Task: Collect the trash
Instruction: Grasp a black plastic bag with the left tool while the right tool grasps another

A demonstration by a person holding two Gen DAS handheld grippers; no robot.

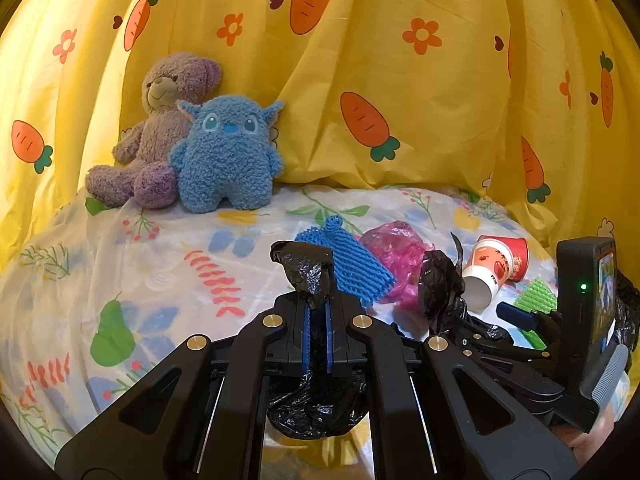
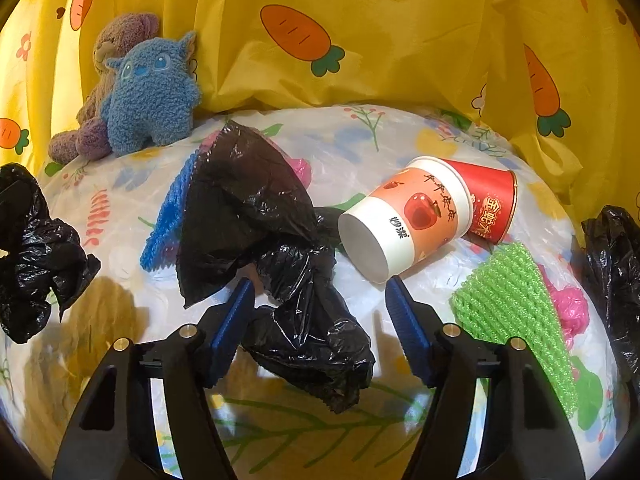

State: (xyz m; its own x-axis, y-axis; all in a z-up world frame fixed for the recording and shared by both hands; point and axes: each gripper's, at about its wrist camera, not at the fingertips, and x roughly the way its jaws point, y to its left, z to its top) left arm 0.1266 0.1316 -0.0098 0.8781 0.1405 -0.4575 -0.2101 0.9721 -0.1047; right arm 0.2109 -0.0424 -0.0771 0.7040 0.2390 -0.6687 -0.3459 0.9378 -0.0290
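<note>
My left gripper (image 1: 316, 300) is shut on the edge of a black trash bag (image 1: 304, 268), which hangs below it over the bed. My right gripper (image 2: 320, 292) is open, its blue pads either side of another part of the black bag (image 2: 256, 208), draped over the left finger. Ahead lie two nested paper cups, orange-white (image 2: 404, 220) and red (image 2: 492, 204), on their sides. A green foam net (image 2: 516, 312) and pink plastic (image 2: 572, 304) lie right; a blue foam net (image 2: 172, 208) lies left. The left wrist view shows the cups (image 1: 492, 268), blue net (image 1: 352, 264) and pink plastic (image 1: 400, 256).
A floral bed sheet (image 1: 140, 248) covers the surface. A purple teddy bear (image 1: 160, 132) and a blue plush monster (image 1: 228, 152) sit at the back left against a yellow carrot-print curtain (image 1: 420, 100). More black bag shows at both edges of the right wrist view (image 2: 32, 252).
</note>
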